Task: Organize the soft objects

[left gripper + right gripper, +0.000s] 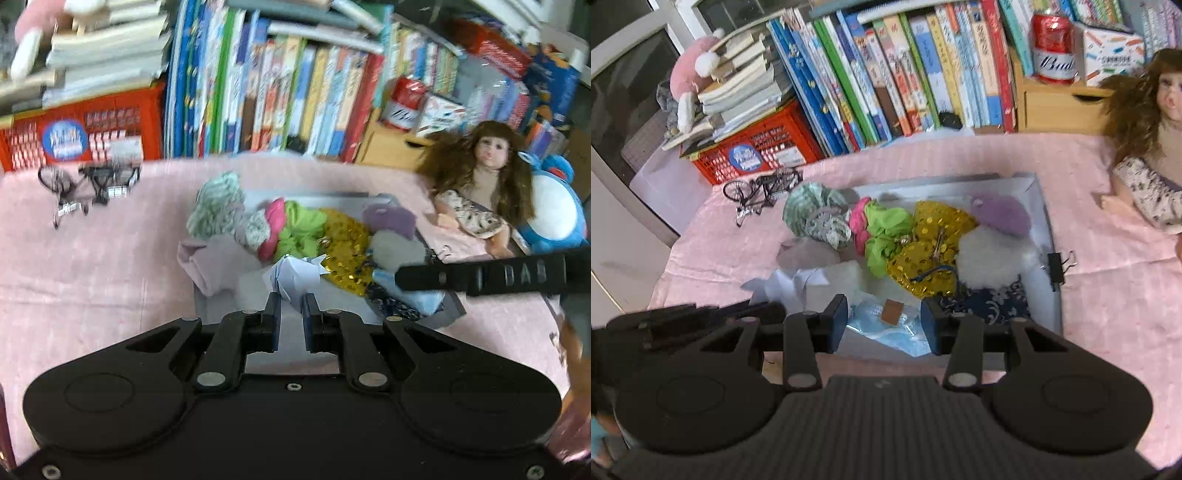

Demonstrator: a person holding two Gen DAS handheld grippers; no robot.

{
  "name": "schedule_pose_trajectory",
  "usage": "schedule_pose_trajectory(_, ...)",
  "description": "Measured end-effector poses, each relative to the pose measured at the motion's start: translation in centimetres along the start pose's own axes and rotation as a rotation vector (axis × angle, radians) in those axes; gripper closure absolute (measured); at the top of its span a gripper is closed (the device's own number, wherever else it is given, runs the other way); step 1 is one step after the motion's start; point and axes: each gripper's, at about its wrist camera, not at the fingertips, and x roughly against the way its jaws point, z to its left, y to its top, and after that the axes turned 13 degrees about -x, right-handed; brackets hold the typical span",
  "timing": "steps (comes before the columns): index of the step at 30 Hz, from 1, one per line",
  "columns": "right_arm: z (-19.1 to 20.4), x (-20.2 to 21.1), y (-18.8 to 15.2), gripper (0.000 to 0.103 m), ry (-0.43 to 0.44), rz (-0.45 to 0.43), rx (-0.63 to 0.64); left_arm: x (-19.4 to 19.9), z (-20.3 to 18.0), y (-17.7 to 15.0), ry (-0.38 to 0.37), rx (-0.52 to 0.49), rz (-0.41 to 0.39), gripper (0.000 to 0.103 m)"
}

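Both grippers hang over the same box: the left gripper (291,314) has its fingers pressed almost together with nothing between them, while the right gripper (884,325) has its jaws spread, a pale blue mask packet (886,314) showing in the gap. Whether its pads touch the packet cannot be told.

A pink cloth (1108,295) covers the table, probably to give the box a soft base. On it lies the shallow grey box (1039,206), where the soft things are gathered, likely so that they stay together. A doll (491,177) leans just beside the box, outside it.

Inside, a yellow sequinned fabric (931,236) sits in the middle, touching a white fluffy piece (990,258) with a purple hat (1001,216) above it. A lime green cloth (886,229) lies beside the yellow. White crumpled paper (295,275) rests just ahead of the left fingertips. A binder clip (1058,266) grips the box's right wall, perhaps to hold it upright.
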Motion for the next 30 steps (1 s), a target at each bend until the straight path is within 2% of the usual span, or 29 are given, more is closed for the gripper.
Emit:
schedule_pose_trajectory(7,-0.1,-3.1,-0.2,0.054,-0.010,0.065,0.007,-2.8,1.2,1.0,0.019,0.041,0.116,0.092)
schedule_pose_trajectory(17,0.7,-5.7,0.0,0.054,-0.045,0.087,0.047,-3.5,1.9,0.8,0.100,0.046,0.154,0.092)
schedule_pose_trajectory(21,0.7,-6.3,0.1,0.054,-0.082,0.068,0.048,-3.9,2.6,1.0,0.098,0.077,0.181,0.091)
schedule_pose_trajectory(22,0.7,-6.4,0.2,0.055,-0.087,0.061,0.044,-4.0,2.8,1.1,0.095,0.088,0.185,0.091)
schedule_pose_trajectory(24,0.4,-6.5,0.4,0.069,-0.090,0.047,0.031,-4.2,2.9,1.4,0.100,0.099,0.190,0.091)
schedule_pose_trajectory(30,0.1,-6.4,0.8,0.069,-0.069,0.033,0.009,-4.4,3.0,1.3,0.090,0.112,0.206,0.090)
